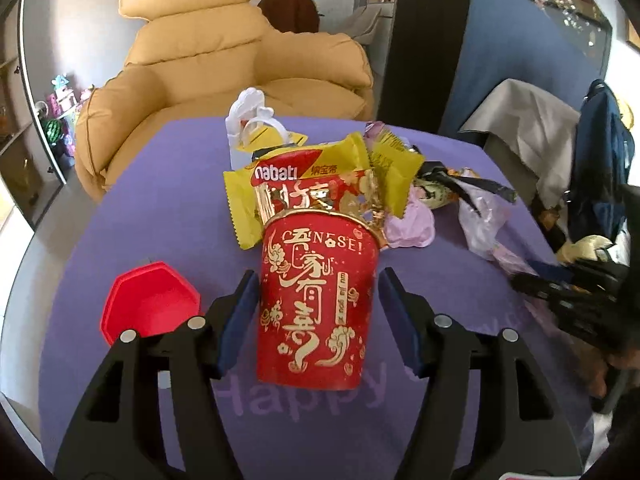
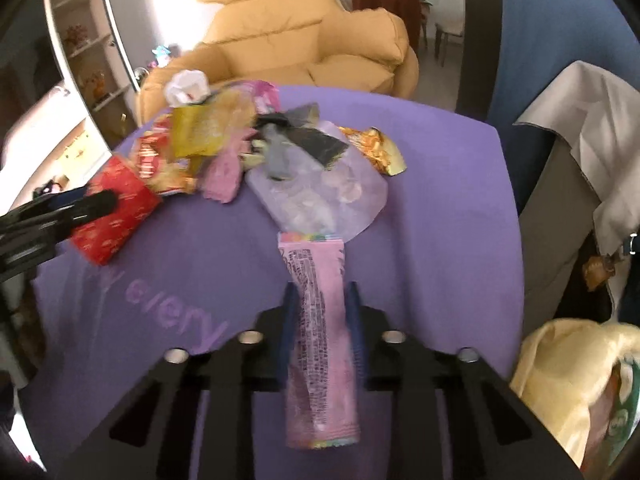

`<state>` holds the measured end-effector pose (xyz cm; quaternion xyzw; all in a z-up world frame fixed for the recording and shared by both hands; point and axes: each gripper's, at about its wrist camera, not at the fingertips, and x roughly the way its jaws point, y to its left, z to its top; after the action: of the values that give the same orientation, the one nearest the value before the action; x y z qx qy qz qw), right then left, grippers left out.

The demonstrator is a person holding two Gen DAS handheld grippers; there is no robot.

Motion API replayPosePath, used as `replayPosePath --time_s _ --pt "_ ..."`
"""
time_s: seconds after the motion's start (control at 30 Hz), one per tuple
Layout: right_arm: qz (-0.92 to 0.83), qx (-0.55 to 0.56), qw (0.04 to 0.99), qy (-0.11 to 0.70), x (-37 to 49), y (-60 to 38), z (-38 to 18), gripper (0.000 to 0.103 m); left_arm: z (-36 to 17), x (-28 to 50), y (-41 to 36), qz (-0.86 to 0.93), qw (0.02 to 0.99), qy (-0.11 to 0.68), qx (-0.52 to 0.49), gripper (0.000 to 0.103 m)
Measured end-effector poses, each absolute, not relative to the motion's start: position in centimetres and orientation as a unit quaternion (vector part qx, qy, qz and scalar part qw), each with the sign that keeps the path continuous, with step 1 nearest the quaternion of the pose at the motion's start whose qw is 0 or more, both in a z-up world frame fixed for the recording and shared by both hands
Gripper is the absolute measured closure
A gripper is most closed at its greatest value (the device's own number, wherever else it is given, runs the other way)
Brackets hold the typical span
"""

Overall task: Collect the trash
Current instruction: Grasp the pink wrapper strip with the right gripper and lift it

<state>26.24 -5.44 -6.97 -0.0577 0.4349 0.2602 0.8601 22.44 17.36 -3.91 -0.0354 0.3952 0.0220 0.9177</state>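
While our right gripper (image 2: 320,304) pinches a pink wrapper (image 2: 320,344) between its blue pads, our left gripper (image 1: 318,316) stands open around a red paper cup (image 1: 318,300), its pads just clear of the cup's sides. The pink wrapper is long and flat, covered in small dark print, with a rainbow-striped band at each end; it runs from under the camera out past the fingertips onto the table. The red paper cup stands upright on the purple tablecloth (image 1: 160,216), printed with gold characters and clouds, and is stuffed with a yellow Nabati wafer wrapper (image 1: 280,172) and a red-and-gold packet (image 1: 344,192). Left of the cup sits a red hexagonal lid (image 1: 150,300). Beyond it lie more wrappers: a crumpled clear plastic bag (image 2: 328,192), a pale pink scrap (image 1: 410,228) and a white plastic piece (image 1: 250,116) at the far edge. The cloth carries faint lilac lettering. Behind the table stands a tan leather armchair (image 1: 208,48), with shelves to the left and a blue partition (image 1: 512,48) to the right.
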Motion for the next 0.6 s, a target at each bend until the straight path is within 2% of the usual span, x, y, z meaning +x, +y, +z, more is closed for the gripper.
replayPosePath --time_s 0.1,0.27,0.47,0.6 --pt "0.266 -0.051 0.868 0.416 24.2 -6.0 -5.7 0.085 -4.2 23.2 17.4 0.037 0.917 0.395 -0.035 0.044" --pt "0.275 -0.039 0.877 0.392 21.7 -7.7 -3.8 0.085 -3.8 23.2 17.8 0.049 0.916 0.396 -0.047 0.051" --pt "0.269 -0.013 0.882 0.387 21.9 -10.0 -2.8 0.085 -1.1 20.6 16.7 -0.015 0.929 0.364 -0.066 0.052" --pt "0.251 -0.040 0.889 0.381 21.7 -10.1 -2.6 0.085 0.2 19.1 13.8 -0.081 0.934 0.346 -0.049 0.052"
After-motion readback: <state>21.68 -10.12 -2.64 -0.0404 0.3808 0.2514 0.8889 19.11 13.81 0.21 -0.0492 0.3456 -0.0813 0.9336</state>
